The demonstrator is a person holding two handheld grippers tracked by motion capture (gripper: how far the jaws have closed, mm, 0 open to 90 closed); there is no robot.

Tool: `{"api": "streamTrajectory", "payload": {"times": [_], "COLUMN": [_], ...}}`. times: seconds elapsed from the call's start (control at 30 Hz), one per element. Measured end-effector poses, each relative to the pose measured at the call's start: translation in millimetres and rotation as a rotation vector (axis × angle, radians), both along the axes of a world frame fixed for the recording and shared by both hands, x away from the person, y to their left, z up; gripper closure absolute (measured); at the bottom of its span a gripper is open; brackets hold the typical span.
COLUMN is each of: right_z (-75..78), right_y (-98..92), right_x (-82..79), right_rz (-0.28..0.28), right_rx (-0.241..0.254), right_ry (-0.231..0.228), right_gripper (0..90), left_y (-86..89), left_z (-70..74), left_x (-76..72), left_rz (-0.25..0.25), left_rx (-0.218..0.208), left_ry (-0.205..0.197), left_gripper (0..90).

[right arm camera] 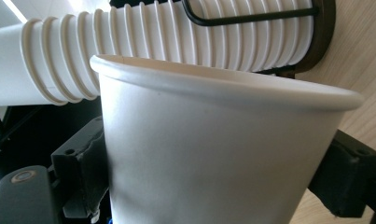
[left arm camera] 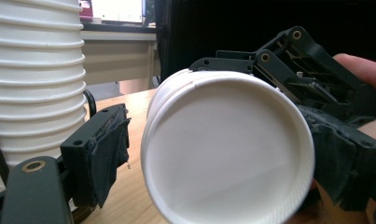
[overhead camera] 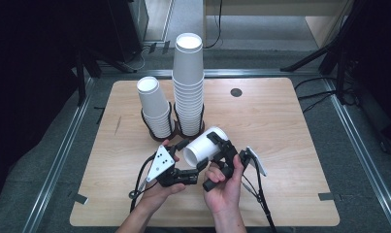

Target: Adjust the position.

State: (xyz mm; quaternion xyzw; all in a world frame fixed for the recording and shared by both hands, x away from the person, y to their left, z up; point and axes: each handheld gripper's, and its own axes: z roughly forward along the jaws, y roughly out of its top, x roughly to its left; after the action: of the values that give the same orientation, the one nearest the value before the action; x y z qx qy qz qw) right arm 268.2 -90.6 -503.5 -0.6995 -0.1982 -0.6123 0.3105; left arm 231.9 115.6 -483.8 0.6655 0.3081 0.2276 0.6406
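A single paper cup point(overhead camera: 205, 145) lies on its side, clamped at its body by the right gripper point(overhead camera: 221, 151), just in front of the taller cup stack point(overhead camera: 188, 82) on the wooden table point(overhead camera: 280, 145). The left gripper point(overhead camera: 192, 162), jaws parted, flanks the cup's base without pressing it. The cup appears pulled free but still awaits placing; the shorter stack point(overhead camera: 154, 108) stands beside the taller one.
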Motion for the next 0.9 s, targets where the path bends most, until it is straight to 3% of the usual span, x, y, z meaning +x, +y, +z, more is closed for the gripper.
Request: {"api": "streamTrajectory", "payload": {"times": [0.77, 0.9], "right_z": [4.0, 4.1], "right_y": [-26.0, -30.8], "right_x": [7.5, 13.7], "right_rz": [-0.084, -0.108], "right_rx": [-0.035, -0.068], "right_ry": [-0.019, -0.037], "right_gripper": [12.6, 12.7], "left_y": [0.3, 0.3], "left_z": [2.6, 3.0], "left_x": [-2.7, -3.1], "left_rz": [-0.029, -0.034], "left_rx": [-0.017, -0.017], "left_ry": [-0.008, -0.009], "left_gripper": [13.0, 13.0]}}
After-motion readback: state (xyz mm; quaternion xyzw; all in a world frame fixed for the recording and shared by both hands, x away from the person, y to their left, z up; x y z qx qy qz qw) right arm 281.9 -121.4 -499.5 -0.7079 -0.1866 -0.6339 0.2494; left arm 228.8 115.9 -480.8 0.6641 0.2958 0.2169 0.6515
